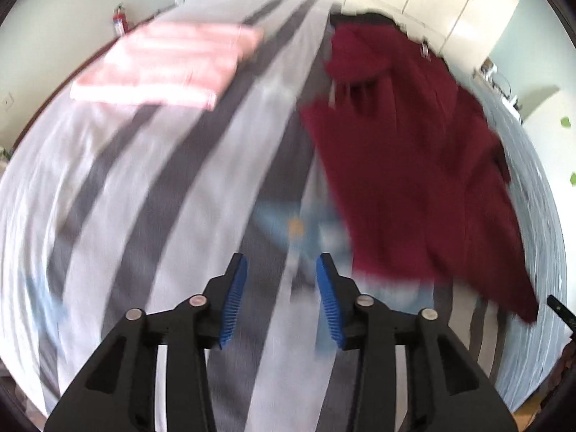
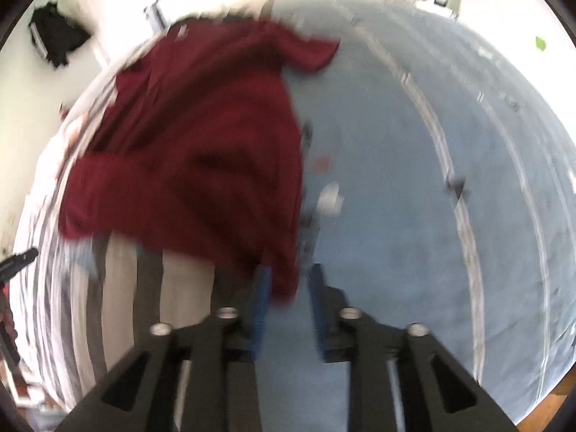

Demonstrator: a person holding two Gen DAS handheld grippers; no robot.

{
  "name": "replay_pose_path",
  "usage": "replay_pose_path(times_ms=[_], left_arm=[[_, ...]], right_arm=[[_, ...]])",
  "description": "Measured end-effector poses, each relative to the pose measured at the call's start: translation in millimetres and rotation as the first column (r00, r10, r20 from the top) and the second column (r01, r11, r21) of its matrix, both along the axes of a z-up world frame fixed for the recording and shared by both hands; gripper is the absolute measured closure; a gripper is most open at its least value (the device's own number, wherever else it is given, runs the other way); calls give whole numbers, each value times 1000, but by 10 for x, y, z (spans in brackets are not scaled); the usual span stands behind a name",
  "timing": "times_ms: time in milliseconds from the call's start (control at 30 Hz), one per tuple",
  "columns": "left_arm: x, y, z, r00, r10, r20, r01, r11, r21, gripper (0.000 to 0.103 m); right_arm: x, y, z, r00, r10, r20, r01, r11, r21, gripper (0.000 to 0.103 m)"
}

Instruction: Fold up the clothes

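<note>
Striped bed cover (image 1: 108, 187) – maroon garment (image 1: 414, 165) spread on it – both grippers' fingers released.

Under my left tongs (image 1: 282, 280) the striped bed cover (image 1: 172, 187) lies bare, an easy lane forward. A folded pink towel (image 1: 169, 64) blocks the far left; the red garment (image 1: 414, 165) sprawls across the right. My right tongs (image 2: 288, 288) have open blue sheet (image 2: 388, 187) ahead, with the garment's edge just beside the left finger.

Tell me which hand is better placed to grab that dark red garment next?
Probably the right. The maroon garment's lower corner lies just by the right gripper's open fingers. The left gripper, also open, points at striped bedding, with the garment off to its side.
</note>
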State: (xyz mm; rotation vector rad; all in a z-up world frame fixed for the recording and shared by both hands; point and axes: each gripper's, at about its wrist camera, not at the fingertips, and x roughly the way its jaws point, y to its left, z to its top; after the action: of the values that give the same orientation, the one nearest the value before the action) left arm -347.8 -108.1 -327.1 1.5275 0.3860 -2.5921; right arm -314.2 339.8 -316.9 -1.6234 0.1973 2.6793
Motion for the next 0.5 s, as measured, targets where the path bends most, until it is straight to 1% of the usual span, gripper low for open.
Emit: replay_pose_path(times_ms=[67,167,233,267,367,433,500], left_arm=[[-447,13,41,1000,-6,-20,5,1000,-12,56],[-1019,84,5,999,-27,-26,27,999,-23,54],[-1369,164,-52,999,-45,-7,45,998,-39,54],[-1566,223,-130,998,-63,17,64,996,-64,54],[-1879,333,-398,990,-95,108,107,988,-115,54],[-2035,398,-571,979,-120,167,144,980,-137,54],[-2191,463,-744,963,-144,227,182,971,-157,54]], right_arm=[[-273,50,127,998,-26,-59,27,1000,9,54],[-758,46,82,997,-33,-71,34,999,21,54],[-1119,34,-21,998,-36,-60,38,999,31,54],[-1329,22,-121,998,-39,-41,41,998,38,54],[-1768,-5,-402,998,-53,29,52,997,51,54],[-1936,16,-582,997,-57,59,56,998,33,54],[-2013,10,-705,995,-52,81,49,998,41,54]])
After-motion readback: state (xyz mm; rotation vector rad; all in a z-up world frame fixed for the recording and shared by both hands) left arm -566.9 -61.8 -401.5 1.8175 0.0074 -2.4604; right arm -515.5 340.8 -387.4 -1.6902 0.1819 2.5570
